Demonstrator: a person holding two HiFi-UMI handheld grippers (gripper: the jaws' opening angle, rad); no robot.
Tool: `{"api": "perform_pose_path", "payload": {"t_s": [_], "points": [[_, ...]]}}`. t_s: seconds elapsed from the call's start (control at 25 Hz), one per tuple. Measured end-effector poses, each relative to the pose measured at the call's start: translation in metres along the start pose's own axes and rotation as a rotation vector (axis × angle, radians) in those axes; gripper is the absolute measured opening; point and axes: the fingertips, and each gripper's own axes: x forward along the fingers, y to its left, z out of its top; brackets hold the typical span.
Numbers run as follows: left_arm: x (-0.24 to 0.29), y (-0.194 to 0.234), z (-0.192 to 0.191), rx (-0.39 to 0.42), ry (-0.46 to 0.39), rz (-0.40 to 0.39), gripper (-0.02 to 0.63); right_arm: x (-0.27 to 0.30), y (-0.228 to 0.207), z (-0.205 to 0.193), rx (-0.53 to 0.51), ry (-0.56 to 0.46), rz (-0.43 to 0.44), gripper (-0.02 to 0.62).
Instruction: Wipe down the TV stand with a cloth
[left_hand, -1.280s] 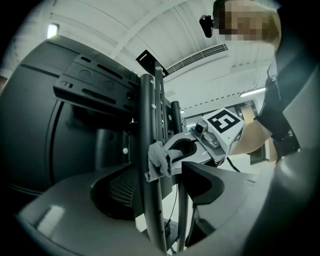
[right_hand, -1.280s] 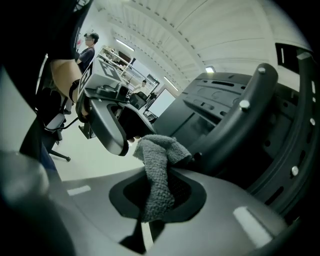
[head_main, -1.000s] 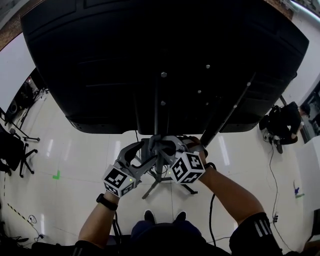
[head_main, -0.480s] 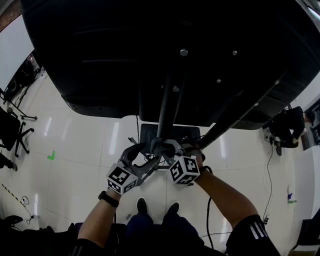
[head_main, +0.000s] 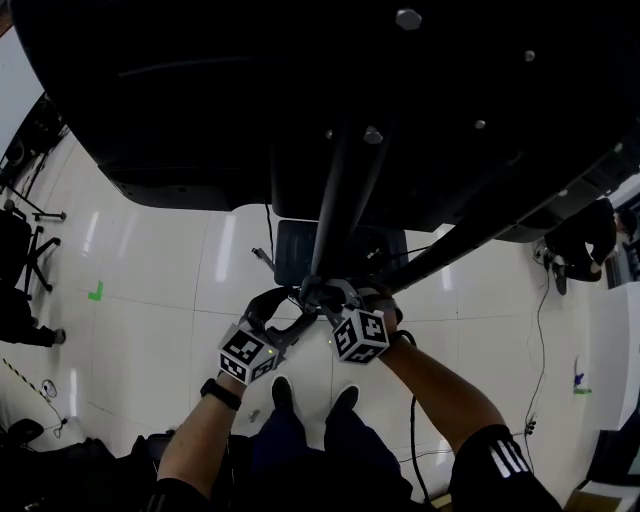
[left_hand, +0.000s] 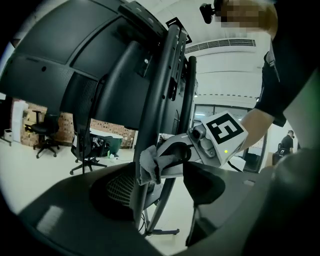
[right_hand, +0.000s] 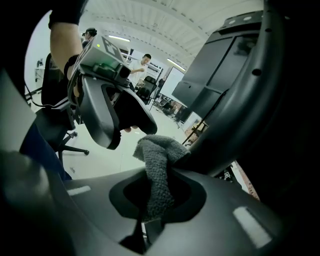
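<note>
Cloth (right_hand: 156, 150), grey and bunched, clamped in the jaws of the right hand-held gripper (right_hand: 156, 197) and pressed against the dark upright post of the TV stand (head_main: 336, 200) below the screen (head_main: 200, 90); left hand-held gripper (left_hand: 159, 186) has its jaws apart, the post apparently between them.
</note>
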Motion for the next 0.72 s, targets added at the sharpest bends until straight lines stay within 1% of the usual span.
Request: {"api": "perform_pose_path", "payload": {"t_s": [0.24, 0.36, 0.52, 0.72], "points": [[0.015, 0.008, -0.053, -0.022, 0.064, -0.022, 0.325, 0.040, 0.033, -0.037, 0.036, 0.056, 0.018, 0.040], [0.020, 0.015, -0.074, -0.016, 0.086, -0.024, 0.325, 0.060, 0.049, -0.055, 0.049, 0.083, 0.026, 0.040], [0.024, 0.026, -0.104, -0.034, 0.129, -0.036, 0.325, 0.087, 0.070, -0.078, 0.088, 0.117, 0.050, 0.040], [0.036, 0.038, -0.144, -0.051, 0.172, -0.041, 0.325, 0.118, 0.095, -0.111, 0.084, 0.168, 0.070, 0.040]]}}
